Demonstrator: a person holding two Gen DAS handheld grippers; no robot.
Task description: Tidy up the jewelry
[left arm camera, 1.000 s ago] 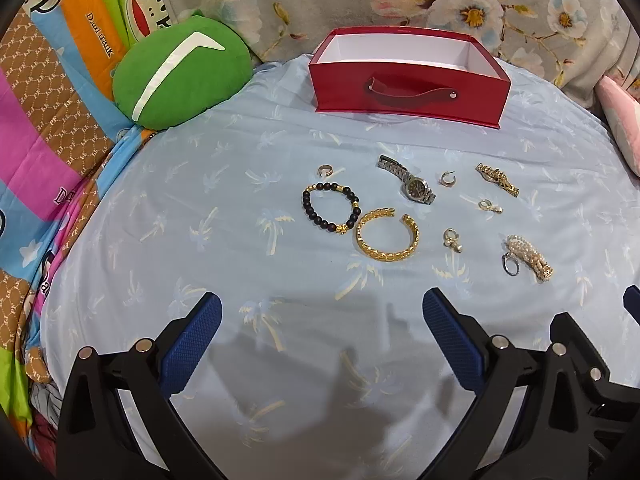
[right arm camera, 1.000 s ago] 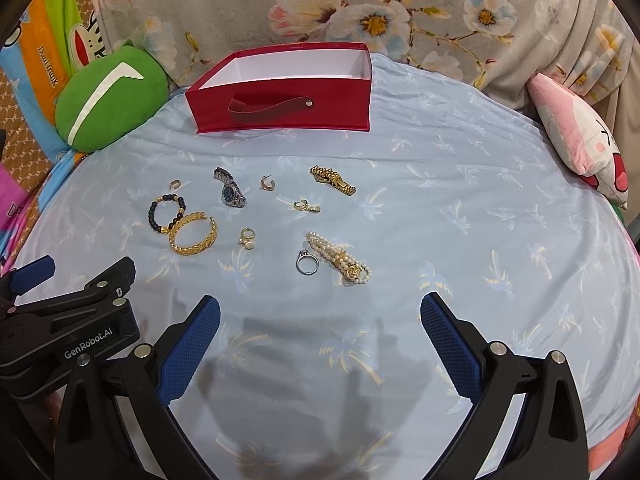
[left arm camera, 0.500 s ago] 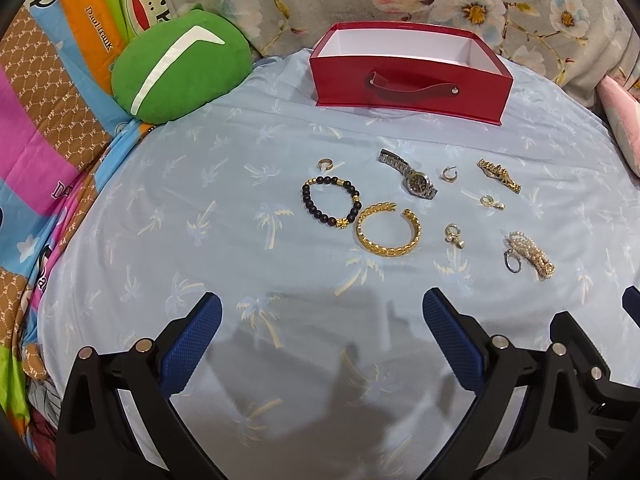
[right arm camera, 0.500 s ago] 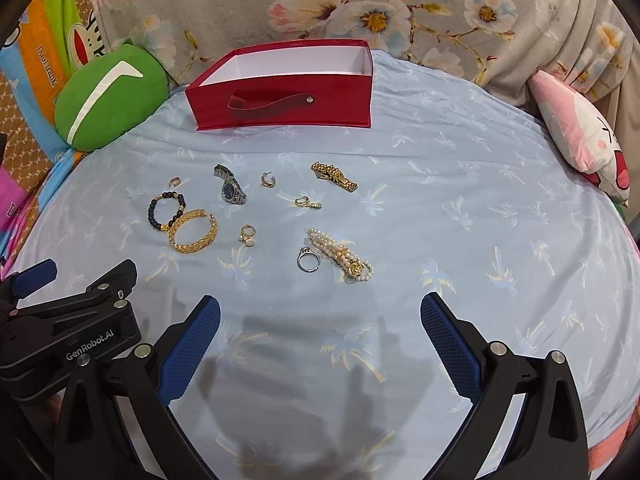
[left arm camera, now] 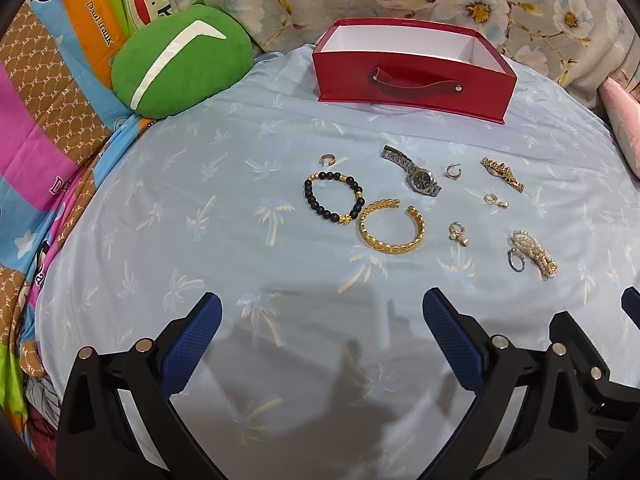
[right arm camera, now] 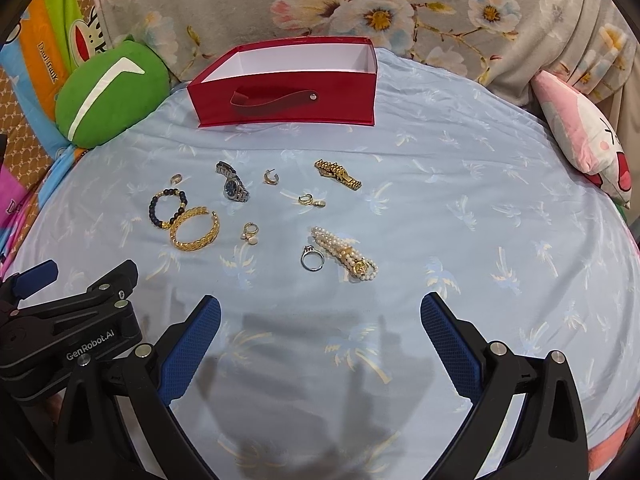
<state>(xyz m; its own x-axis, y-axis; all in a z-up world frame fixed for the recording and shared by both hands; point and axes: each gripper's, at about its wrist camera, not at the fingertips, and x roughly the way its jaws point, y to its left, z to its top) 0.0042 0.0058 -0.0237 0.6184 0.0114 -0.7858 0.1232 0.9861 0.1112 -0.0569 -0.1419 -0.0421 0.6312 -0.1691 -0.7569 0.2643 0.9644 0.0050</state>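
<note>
Both grippers hang over the near edge of the sheet [left arm camera: 160,208] with nothing in them. The left gripper [left arm camera: 320,320] has its jaws spread wide, and the right gripper [right arm camera: 320,320] is spread the same way. All the jewelry lies ahead of the blue pads [left arm camera: 192,340], well clear of them.

Going left to right in the left wrist view: a small open ring [left arm camera: 328,159], then a black bead bracelet [left arm camera: 334,198] touching or just about touching the gold cuff [left arm camera: 391,227]. Next comes a silver watch [left arm camera: 416,176], a small hoop earring [left arm camera: 453,171], a drop earring [left arm camera: 457,233] and another small gold earring [left arm camera: 495,200]. Furthest right are a gold watch [left arm camera: 503,173], and a pearl bracelet [left arm camera: 535,253] with a silver ring [left arm camera: 515,261] right beside it.

The red box [left arm camera: 412,80] sits open behind the whole spread, strap handle facing the grippers, inside white.

The sheet is light blue with palm prints. A green cushion [left arm camera: 180,68] sits at the back left, a floral blanket [right arm camera: 360,8] runs along the back, and a pink pillow [right arm camera: 580,128] is on the right.
</note>
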